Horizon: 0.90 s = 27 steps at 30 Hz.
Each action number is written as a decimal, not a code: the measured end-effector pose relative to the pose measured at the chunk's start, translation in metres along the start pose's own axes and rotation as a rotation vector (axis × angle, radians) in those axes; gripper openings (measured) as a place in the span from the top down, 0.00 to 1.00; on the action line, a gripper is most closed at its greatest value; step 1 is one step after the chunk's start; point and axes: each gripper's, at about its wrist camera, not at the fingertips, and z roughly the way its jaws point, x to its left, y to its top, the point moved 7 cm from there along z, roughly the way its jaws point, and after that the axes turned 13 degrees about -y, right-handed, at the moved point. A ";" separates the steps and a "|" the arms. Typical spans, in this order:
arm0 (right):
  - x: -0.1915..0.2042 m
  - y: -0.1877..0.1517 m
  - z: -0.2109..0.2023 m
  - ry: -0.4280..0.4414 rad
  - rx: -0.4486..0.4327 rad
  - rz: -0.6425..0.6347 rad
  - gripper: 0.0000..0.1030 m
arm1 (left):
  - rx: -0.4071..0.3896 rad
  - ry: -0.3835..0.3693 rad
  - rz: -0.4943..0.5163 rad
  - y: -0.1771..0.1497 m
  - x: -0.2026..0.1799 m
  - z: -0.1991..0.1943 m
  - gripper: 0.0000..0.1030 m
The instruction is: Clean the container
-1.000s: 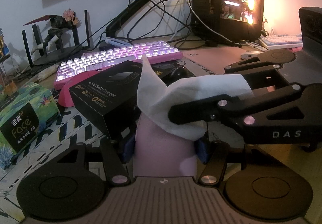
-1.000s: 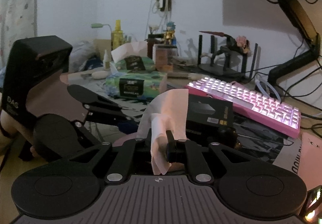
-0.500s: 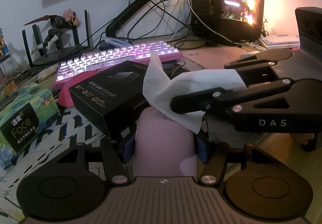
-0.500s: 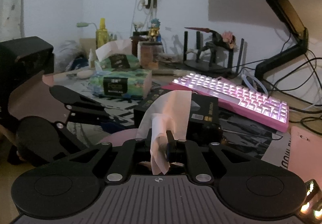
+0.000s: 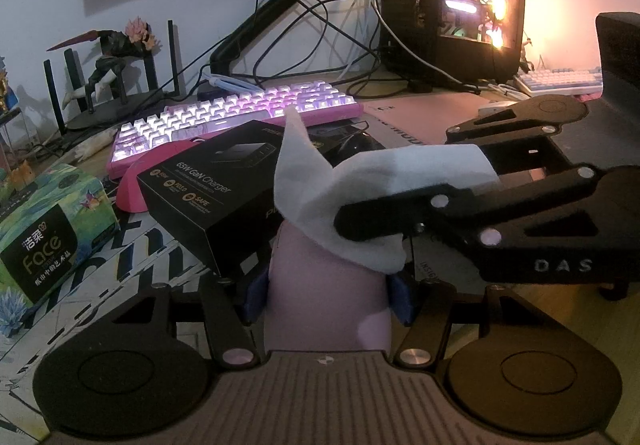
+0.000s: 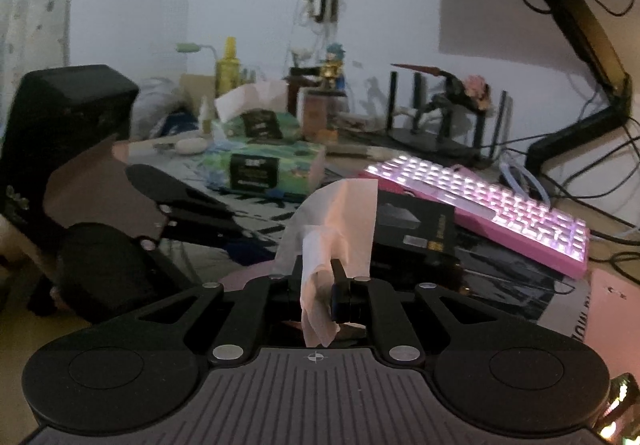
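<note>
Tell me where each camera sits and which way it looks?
Left wrist: sits on the left gripper, which holds the pink container; looks toward the computer tower; the right gripper reaches in.
Right wrist: sits on the right gripper, pinching the tissue; looks toward the tissue box; the left gripper shows at left.
Shared: tissue, keyboard, charger box.
</note>
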 end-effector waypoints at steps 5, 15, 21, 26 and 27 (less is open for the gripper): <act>0.007 -0.002 -0.001 0.016 -0.010 -0.004 0.87 | 0.000 0.000 0.000 0.000 0.000 0.000 0.42; 0.010 -0.003 -0.004 -0.020 -0.001 0.030 0.87 | 0.000 0.001 -0.002 0.000 0.000 0.000 0.42; 0.021 -0.004 -0.008 -0.042 0.006 0.036 0.87 | 0.000 0.001 -0.002 0.000 0.000 0.000 0.42; 0.019 -0.003 -0.007 -0.028 0.004 0.031 0.87 | 0.000 0.001 -0.002 0.000 0.000 0.000 0.42; 0.018 -0.003 -0.007 -0.025 0.003 0.029 0.87 | 0.000 0.001 -0.002 0.000 0.000 0.000 0.42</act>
